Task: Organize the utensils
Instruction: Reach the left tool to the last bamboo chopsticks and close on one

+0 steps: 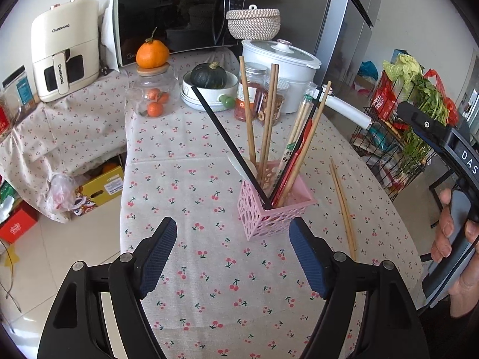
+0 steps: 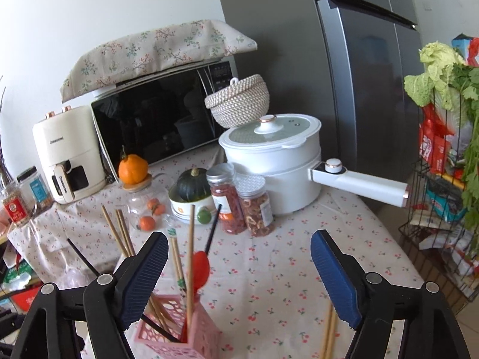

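A pink perforated utensil holder (image 1: 271,209) stands on the cherry-print table (image 1: 191,155). It holds several wooden chopsticks (image 1: 247,110), a black chopstick (image 1: 230,146), a red utensil (image 1: 295,161) and a white spoon. A loose pair of wooden chopsticks (image 1: 344,206) lies on the cloth to its right. My left gripper (image 1: 232,257) is open and empty, just in front of the holder. My right gripper (image 2: 239,281) is open and empty, above the holder (image 2: 179,338) and the loose chopsticks (image 2: 329,332). Its body shows at the right of the left wrist view.
At the back stand a white pot with a long handle (image 2: 278,161), two snack jars (image 2: 239,200), a bowl with a green squash (image 2: 191,188), a glass jar of oranges (image 1: 152,95), a microwave (image 1: 176,21) and an air fryer (image 1: 64,51). A wire vegetable rack (image 1: 404,119) stands right of the table.
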A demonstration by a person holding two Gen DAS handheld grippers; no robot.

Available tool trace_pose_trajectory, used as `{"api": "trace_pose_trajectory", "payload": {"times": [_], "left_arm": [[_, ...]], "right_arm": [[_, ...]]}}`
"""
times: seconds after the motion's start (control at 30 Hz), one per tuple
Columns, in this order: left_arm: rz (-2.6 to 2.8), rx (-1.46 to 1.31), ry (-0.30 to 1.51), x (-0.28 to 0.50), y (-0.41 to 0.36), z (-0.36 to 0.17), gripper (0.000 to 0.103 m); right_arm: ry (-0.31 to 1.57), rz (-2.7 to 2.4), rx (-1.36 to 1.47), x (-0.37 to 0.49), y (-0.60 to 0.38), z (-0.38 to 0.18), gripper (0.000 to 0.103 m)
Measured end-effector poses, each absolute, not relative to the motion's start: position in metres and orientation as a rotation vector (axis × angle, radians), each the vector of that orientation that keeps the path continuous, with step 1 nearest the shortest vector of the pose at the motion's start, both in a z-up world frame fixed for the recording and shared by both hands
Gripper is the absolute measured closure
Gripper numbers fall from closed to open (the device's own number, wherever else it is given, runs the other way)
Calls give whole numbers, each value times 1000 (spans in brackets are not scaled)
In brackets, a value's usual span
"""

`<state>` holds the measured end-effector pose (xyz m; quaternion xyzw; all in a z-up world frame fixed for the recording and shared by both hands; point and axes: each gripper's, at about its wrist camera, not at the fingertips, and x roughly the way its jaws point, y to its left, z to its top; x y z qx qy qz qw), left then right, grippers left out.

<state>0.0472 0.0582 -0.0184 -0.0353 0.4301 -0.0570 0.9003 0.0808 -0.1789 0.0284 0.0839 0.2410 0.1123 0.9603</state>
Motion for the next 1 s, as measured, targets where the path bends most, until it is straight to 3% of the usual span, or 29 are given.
{"api": "trace_pose_trajectory", "payload": {"times": [0.4,0.67,1.0], "left_arm": [[-188,35,957,51,-10,-38,20],[-262,48,1086,74,-65,-69,20],[-268,77,1181,127,-141,-106,20]], "right_arm": [[709,242,-14,78,-219,-5,9],[1015,141,-88,108,-245,-57,9],[1179,30,-5,137,-302,-95,9]]}}
